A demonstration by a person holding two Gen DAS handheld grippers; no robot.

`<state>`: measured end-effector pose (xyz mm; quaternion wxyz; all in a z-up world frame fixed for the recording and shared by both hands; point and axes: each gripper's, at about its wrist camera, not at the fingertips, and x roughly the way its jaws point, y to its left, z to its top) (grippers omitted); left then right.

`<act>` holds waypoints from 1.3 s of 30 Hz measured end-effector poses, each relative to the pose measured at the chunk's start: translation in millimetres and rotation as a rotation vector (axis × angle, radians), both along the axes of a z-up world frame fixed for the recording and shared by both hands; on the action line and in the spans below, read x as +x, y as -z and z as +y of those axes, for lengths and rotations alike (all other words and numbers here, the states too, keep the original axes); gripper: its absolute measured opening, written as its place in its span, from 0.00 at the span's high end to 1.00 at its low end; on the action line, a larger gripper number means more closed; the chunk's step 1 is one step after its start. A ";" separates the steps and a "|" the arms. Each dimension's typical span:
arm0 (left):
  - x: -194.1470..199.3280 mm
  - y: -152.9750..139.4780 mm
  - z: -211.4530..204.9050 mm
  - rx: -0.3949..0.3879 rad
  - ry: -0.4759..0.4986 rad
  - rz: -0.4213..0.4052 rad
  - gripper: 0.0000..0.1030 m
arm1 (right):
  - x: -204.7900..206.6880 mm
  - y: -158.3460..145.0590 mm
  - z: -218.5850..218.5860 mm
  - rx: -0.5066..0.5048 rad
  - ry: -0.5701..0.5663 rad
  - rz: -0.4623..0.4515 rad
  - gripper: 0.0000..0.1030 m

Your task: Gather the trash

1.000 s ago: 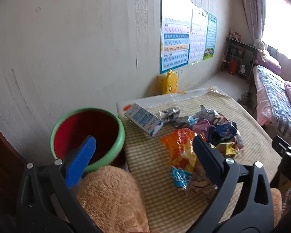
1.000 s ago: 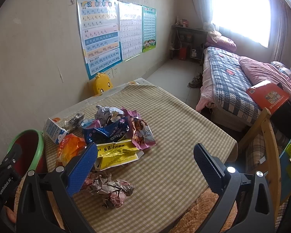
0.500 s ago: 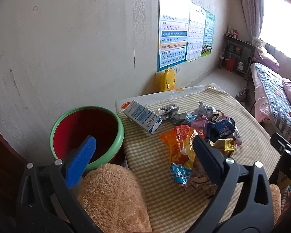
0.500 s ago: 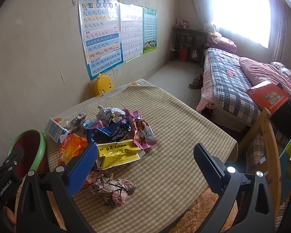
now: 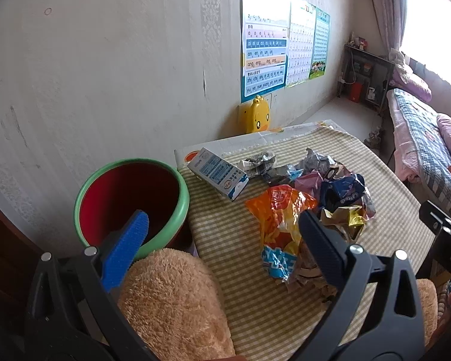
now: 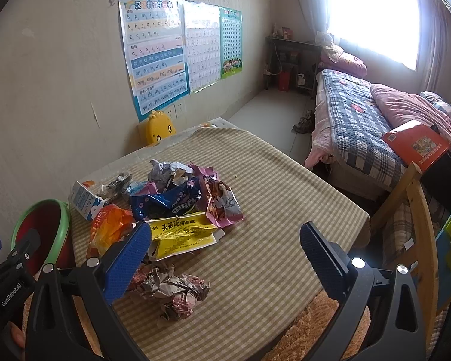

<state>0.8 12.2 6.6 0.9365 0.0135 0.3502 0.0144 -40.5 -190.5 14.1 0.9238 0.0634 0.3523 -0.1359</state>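
The trash pile [image 6: 177, 207] lies heaped at the table's [image 6: 285, 210] left side, just beside the green-rimmed bin [image 5: 129, 201], probably so each piece travels little; the left gripper [image 5: 222, 240] hangs near the bin, jaws spread and empty; the right gripper [image 6: 225, 252] hovers above the nearest crumpled wrapper [image 6: 171, 291], jaws spread, holding nothing.

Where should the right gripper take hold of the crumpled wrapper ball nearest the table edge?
Pinch the crumpled wrapper ball across its raised middle, coming from above. It lies apart from the pile on the checked tablecloth, bunched and lumpy, so its folds give the open right gripper something to close on.
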 end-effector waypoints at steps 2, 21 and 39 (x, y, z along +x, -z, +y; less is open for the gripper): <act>2.2 3.4 0.3 0.004 -0.016 0.016 0.05 | 0.6 0.8 -0.4 0.001 0.000 0.003 0.08; 14.3 31.7 5.0 0.066 -0.054 0.028 0.05 | 73.8 94.8 -43.0 0.615 -0.041 0.235 0.08; 72.7 54.4 2.3 -0.204 0.102 0.295 0.07 | 60.8 81.4 -53.2 0.873 -0.214 0.188 0.65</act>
